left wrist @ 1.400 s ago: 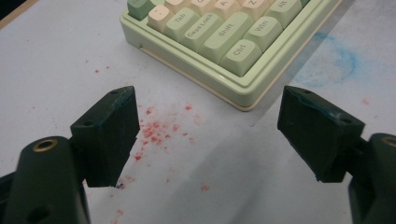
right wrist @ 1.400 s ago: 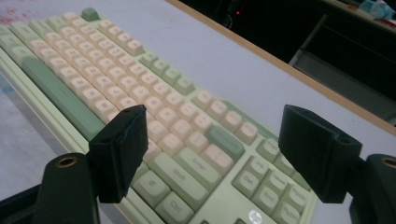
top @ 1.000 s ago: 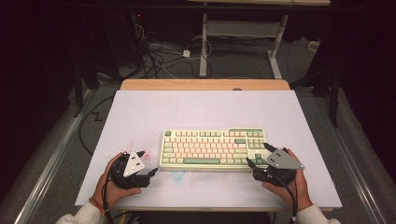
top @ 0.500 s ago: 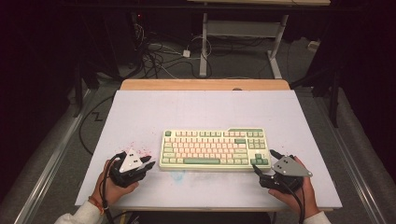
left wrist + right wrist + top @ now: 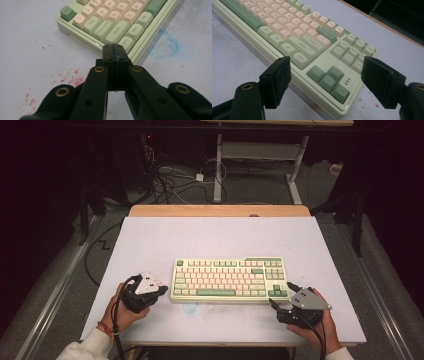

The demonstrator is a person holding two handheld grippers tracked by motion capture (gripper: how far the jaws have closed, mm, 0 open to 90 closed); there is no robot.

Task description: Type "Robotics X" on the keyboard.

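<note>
Keyboard [image 5: 230, 279] lies flat at the centre of the white table [image 5: 150, 240]; the left gripper [image 5: 115, 53], jaws just closed on nothing, is aimed at the Ctrl corner. The right gripper [image 5: 324, 82] is held wide around the arrow-key corner (untouched). If pushed unevenly, the keyboard could be skewed or keys pressed.

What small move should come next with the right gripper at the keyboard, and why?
Probably ease the right gripper forward and close it on the keyboard corner: its jaws stand open astride the arrow-key corner, not touching. The left gripper, just closed on nothing, sits at the Ctrl corner.
</note>
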